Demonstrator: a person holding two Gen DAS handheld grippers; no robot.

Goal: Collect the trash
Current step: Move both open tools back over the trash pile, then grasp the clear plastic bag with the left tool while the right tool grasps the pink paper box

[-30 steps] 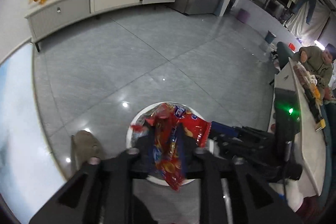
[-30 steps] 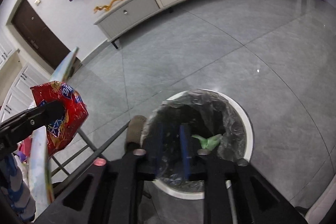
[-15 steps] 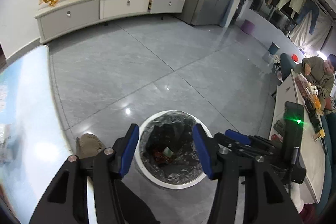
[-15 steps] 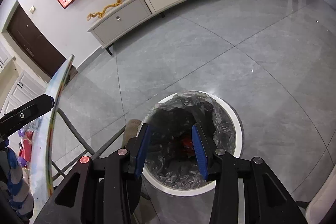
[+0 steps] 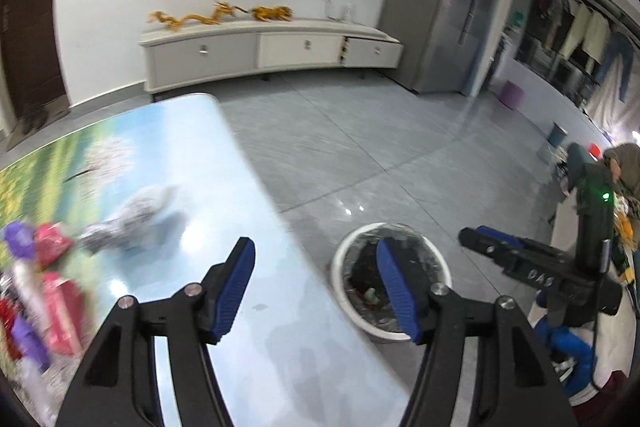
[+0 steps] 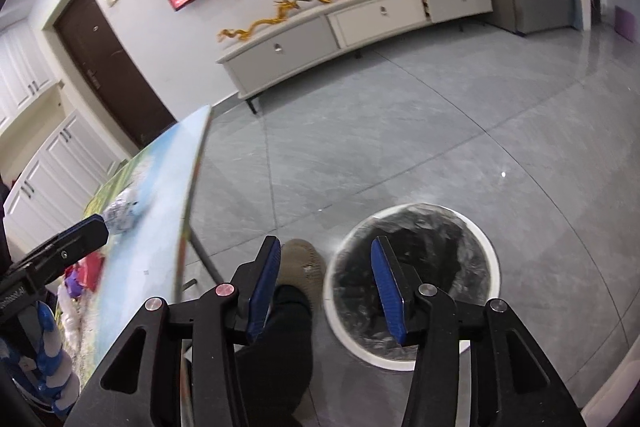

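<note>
A white round trash bin with a black liner stands on the grey floor; it also shows in the right wrist view. My left gripper is open and empty, between the table edge and the bin. My right gripper is open and empty, just left of the bin and above a shoe. A crumpled foil ball lies on the table; it also shows in the right wrist view. Red and purple wrappers lie blurred at the table's left.
The person's shoe and dark trouser leg stand beside the bin. A white TV cabinet lines the far wall under a screen. A seated person is at far right. A table leg slants near the shoe.
The left gripper let the red snack bag fall into the bin, opened, then swung left over the table. The right gripper opened and lifted back from the bin.
</note>
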